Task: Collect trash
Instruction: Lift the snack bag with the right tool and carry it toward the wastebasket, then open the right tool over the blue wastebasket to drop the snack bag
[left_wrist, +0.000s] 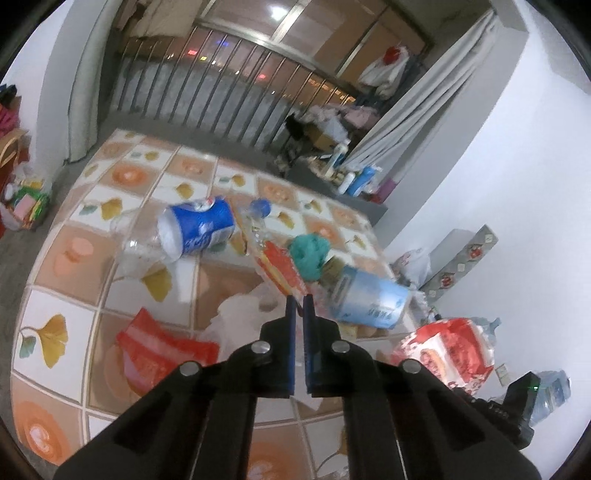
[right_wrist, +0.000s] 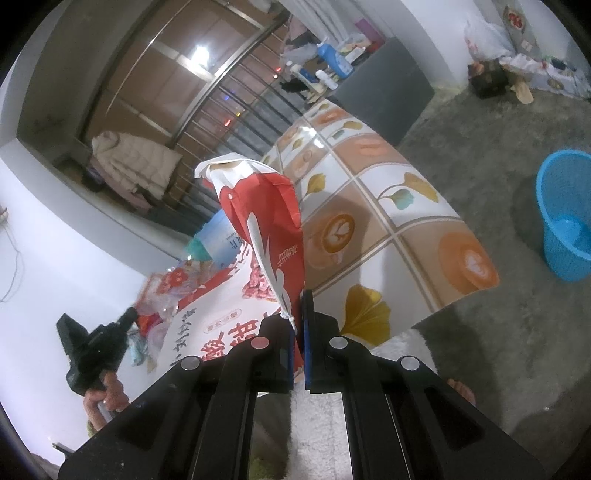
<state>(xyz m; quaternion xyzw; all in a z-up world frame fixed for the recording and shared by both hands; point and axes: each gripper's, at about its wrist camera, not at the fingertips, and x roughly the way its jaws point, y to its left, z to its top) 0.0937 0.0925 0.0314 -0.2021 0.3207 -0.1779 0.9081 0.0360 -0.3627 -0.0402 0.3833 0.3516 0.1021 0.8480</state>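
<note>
My right gripper is shut on a red and white paper bag and holds it up off the table; the bag also shows in the left wrist view at the right. My left gripper is shut and empty above the table's litter: a blue cup, a clear plastic bottle, a red-labelled bottle, a teal wad, a pale blue cup, a red wrapper and white tissue.
The table has a tiled cloth with leaf and coffee prints. A blue plastic basket stands on the grey floor to the right of the table. A railing and curtains lie behind. Clutter sits along the white wall.
</note>
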